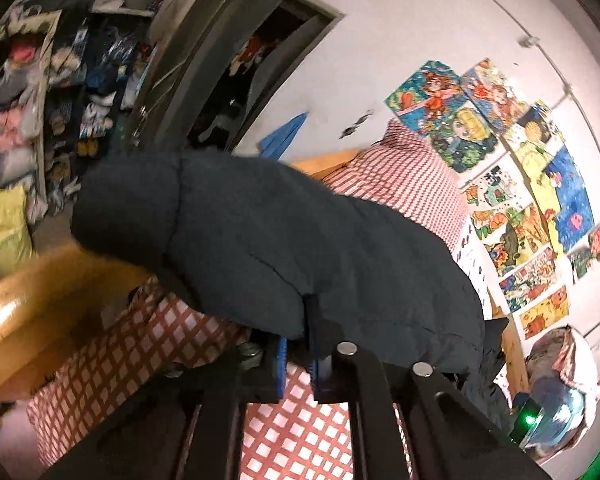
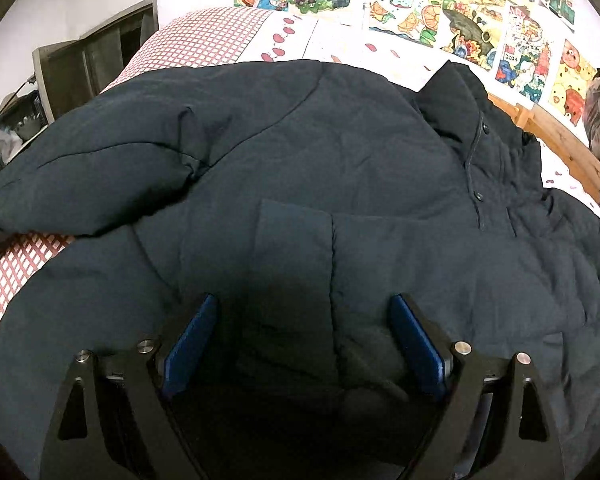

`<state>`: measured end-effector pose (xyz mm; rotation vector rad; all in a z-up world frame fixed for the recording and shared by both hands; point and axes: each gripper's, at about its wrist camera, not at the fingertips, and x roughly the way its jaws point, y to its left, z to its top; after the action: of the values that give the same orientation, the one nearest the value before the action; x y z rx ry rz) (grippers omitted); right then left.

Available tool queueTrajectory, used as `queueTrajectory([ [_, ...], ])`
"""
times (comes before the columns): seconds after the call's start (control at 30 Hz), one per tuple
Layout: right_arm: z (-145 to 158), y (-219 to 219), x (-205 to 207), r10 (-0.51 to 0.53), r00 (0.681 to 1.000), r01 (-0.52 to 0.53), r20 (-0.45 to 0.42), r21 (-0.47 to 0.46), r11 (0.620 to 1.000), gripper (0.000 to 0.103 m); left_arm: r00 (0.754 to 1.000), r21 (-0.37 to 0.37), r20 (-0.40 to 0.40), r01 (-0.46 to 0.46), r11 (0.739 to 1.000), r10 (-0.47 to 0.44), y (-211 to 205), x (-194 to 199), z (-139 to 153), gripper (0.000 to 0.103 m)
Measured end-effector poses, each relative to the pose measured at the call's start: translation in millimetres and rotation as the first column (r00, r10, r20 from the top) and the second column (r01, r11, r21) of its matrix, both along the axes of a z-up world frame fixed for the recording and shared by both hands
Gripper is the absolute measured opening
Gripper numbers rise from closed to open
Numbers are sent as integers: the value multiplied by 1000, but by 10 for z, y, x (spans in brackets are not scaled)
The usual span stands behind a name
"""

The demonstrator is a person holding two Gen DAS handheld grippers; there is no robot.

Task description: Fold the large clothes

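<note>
one jacket [image 2: 300, 152], two claws [image 2: 300, 344]

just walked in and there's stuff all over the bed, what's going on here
A person with a hand-held gripper in each hand is folding a dark padded jacket spread on a bed with a red checked cover. The left hand-held gripper is shut on an edge of the jacket, near one sleeve. The right hand-held gripper hangs open over the jacket's front, its blue pads apart and gripping nothing. No fold is visible yet.
</note>
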<state>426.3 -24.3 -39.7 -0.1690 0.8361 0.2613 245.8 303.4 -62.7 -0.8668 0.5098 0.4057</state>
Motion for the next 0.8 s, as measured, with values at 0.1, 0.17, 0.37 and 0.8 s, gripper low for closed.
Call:
queueTrajectory([
  [0.1,7,-22,-28,-3,1000,3,11,4,1000,87,1000,76,17,14,997,-15,-37,-27,168,5],
  [0.17,52,-49,-56,-1,1000,0,24,12,1000,87,999,143,39,22,990,-27,-76,-42,337,5],
  [0.37,387,-291,-269,-13,995,3,100,105,994,87,988,339,117,59,939,-105,-308,-15,968,4],
  [0.8,840,-1253,-813,-110,986,87,127,175,981,87,817,679,159,317,662,-554,-1710,97,2015,4],
])
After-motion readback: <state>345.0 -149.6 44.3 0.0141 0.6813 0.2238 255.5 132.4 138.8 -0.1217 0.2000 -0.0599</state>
